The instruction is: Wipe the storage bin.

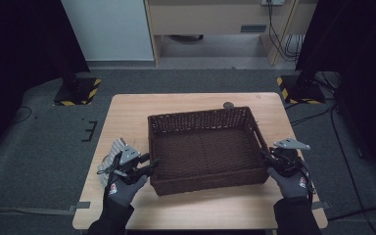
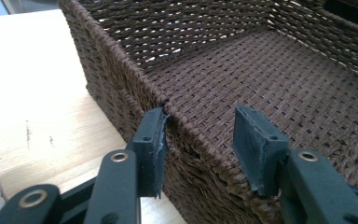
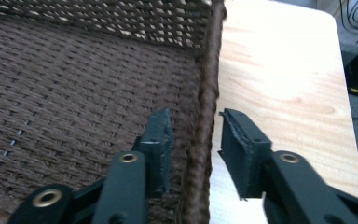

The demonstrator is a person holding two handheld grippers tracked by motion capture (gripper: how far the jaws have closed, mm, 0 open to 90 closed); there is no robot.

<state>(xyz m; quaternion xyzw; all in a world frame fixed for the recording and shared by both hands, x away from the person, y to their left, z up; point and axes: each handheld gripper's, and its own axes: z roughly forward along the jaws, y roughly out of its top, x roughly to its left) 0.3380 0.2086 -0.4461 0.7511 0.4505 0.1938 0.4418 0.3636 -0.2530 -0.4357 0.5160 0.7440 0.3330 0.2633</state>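
The left tongs point(image 1: 152, 164) straddle the left wall of the brown woven basket point(image 1: 203, 147) near its front corner. In the left gripper view one pad touches the outer face of the wall while the other stands clear inside, so they are parted and not clamped. The right tongs point(image 1: 267, 157) sit over the right wall in the same way. In the right gripper view a jaw stands on each side of the rim with a slim gap either way, so these too look open around the wall rather than pinching it.

The basket sits in the middle of the frame in the high view, on the pale wooden surface point(image 1: 127, 112), and nothing lies in the part of its floor that can be seen. I'd judge the step in hand to be taking hold of both sides, either to lift the basket or to shift it. The next move calls for both tongs to close firmly on the woven walls, evenly, so the basket doesn't tip.

A crinkled silvery thing point(image 1: 112, 154) lies under the left hand point(image 1: 125, 188) at the lower left of the high view. I can't make out what it is. A small round dark object point(image 1: 229, 104) sits just behind the basket, too small to identify. The inner face of the basket's near wall is hidden from above.
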